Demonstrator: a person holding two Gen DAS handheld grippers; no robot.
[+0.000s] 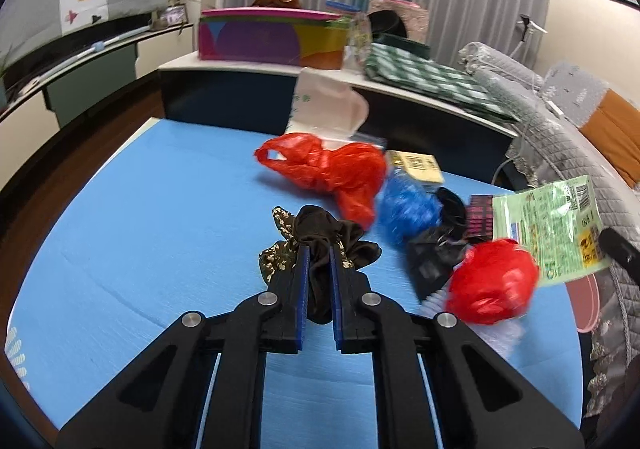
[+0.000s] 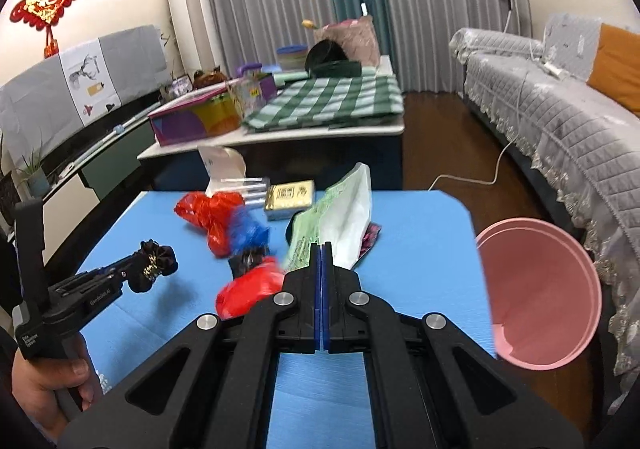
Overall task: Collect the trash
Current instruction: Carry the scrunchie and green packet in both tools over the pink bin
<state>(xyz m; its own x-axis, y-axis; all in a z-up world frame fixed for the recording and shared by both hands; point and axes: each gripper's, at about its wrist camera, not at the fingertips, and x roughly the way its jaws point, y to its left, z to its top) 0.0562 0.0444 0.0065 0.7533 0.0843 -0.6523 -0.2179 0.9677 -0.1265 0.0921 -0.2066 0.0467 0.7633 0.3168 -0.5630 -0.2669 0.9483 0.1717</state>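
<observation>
On the left, my left gripper [image 1: 319, 249] is clenched on a dark scrunchie-like cloth [image 1: 320, 241], lifted off the blue table [image 1: 140, 209]. I judge the loose folds could slip out on the way over. Mid-table lie a red bag [image 1: 328, 169], a blue wad [image 1: 404, 209] and a red ball [image 1: 492, 281], crowding any low path across. My right gripper [image 2: 322, 249] is pinched tight on the green snack wrapper [image 2: 340, 221]. The pink bin [image 2: 544, 289] waits off the table's right edge; its mouth tilts, so a hasty drop may miss.
</observation>
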